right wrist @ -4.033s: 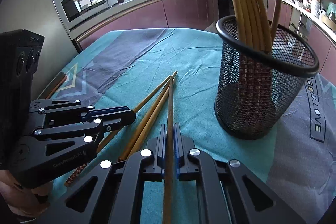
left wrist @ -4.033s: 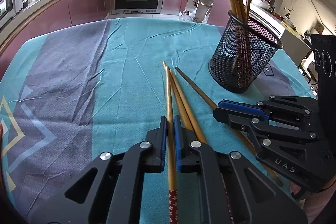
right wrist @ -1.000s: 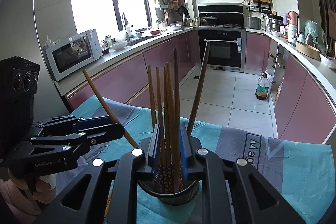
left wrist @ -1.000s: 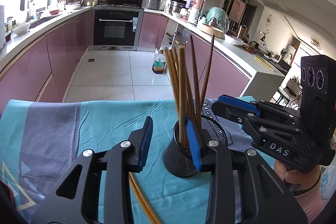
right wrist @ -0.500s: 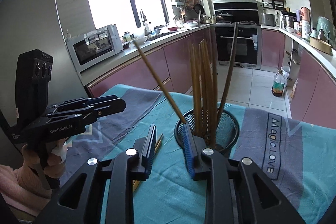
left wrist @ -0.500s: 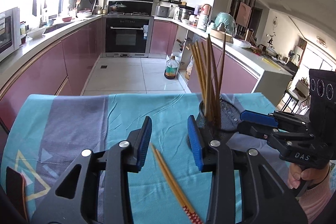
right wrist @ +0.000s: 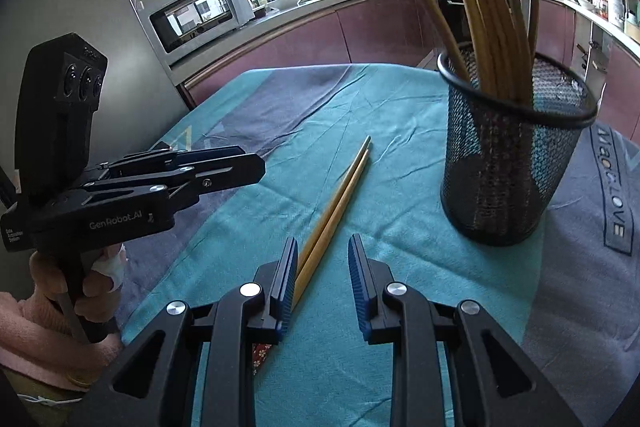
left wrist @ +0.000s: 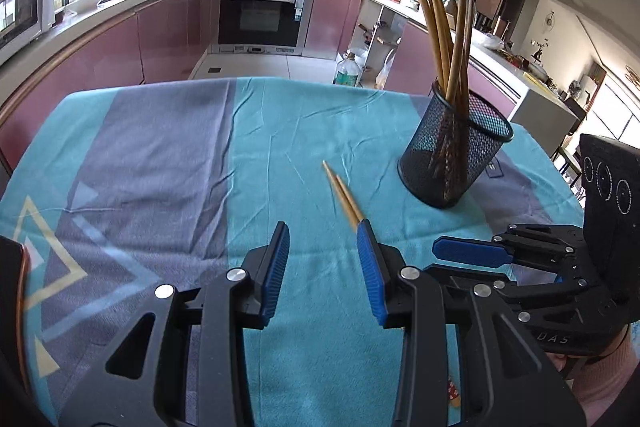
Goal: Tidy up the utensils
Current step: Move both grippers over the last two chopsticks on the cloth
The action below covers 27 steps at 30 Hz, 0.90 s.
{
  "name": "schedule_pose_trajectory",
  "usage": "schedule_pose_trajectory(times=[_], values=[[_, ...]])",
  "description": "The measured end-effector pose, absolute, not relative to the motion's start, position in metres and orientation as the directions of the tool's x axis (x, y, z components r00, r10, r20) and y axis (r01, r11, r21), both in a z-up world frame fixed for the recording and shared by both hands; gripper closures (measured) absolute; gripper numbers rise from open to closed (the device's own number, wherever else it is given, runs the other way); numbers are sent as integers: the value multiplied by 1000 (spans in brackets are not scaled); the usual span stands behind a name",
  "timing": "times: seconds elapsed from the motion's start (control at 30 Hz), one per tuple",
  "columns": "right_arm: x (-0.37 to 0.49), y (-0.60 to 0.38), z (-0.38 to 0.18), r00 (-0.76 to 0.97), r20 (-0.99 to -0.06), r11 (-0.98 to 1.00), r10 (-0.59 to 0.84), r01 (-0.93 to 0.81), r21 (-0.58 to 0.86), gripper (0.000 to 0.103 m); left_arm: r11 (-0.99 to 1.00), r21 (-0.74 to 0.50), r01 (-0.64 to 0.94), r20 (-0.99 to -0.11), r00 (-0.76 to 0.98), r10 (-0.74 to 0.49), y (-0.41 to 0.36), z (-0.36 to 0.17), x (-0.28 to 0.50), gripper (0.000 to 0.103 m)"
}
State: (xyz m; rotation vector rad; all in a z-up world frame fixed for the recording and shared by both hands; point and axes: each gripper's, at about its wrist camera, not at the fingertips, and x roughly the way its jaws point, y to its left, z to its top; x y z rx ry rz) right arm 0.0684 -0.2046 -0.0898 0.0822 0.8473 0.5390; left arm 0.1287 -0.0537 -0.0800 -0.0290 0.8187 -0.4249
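Two wooden chopsticks [left wrist: 343,194] lie side by side on the teal cloth; they also show in the right wrist view [right wrist: 340,201]. A black mesh cup [left wrist: 456,155] holds several chopsticks upright; it stands at the right in the right wrist view [right wrist: 512,163]. My left gripper [left wrist: 322,243] is open and empty, just above the cloth, with its right finger over the loose pair. My right gripper [right wrist: 322,259] is open and empty, its left finger over the same pair. Each gripper shows in the other's view: the right [left wrist: 472,251], the left [right wrist: 240,167].
The table's cloth [left wrist: 160,163] has teal and grey bands. Beyond the far edge are kitchen cabinets, an oven [left wrist: 264,11] and a microwave [right wrist: 200,15]. The cloth's printed text band [right wrist: 616,203] lies right of the cup.
Both grippers have let go of the chopsticks they dropped in the cup, opened, and come back down low over the cloth by the two loose chopsticks.
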Motion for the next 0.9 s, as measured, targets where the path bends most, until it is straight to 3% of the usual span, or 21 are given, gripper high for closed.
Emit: schedule_pose_trajectory(times=[0.9], values=[[70, -193, -107, 524, -749, 892, 405, -405, 199, 79, 913, -175, 368, -726, 578, -372, -68, -96, 123, 68]])
